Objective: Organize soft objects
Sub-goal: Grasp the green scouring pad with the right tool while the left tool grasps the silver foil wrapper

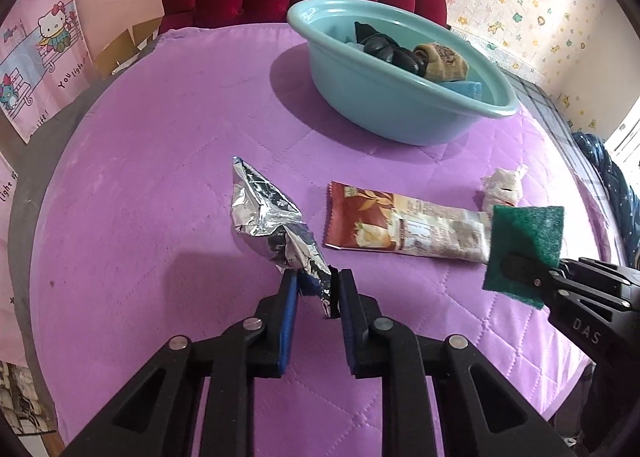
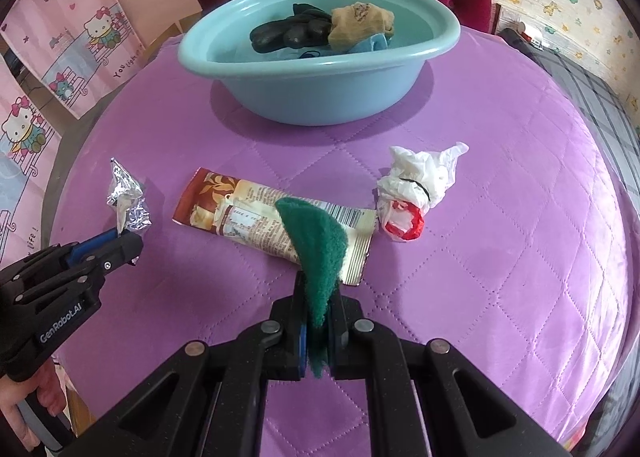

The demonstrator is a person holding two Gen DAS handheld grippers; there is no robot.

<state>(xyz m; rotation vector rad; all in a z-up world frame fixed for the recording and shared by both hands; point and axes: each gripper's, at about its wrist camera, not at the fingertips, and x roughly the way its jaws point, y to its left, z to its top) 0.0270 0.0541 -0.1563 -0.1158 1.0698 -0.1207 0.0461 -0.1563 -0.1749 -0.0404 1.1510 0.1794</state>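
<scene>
Pinching a green scouring pad [image 2: 316, 253], the right tool [image 2: 318, 321] hangs over the purple bed cover [image 2: 500, 217]; the left tool [image 1: 314, 289] grips a crumpled foil wrapper [image 1: 268, 213]. The blue basin [image 2: 320, 57] lies straight ahead of both, nearer the right. Only the right view shows the white bag [image 2: 416, 185] whole.

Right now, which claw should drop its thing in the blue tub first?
Probably the right claw. It grips the green scrubbing pad, and the blue tub sits almost straight ahead of it. The left claw, pinching the foil wrapper, has the tub off to its right.
</scene>
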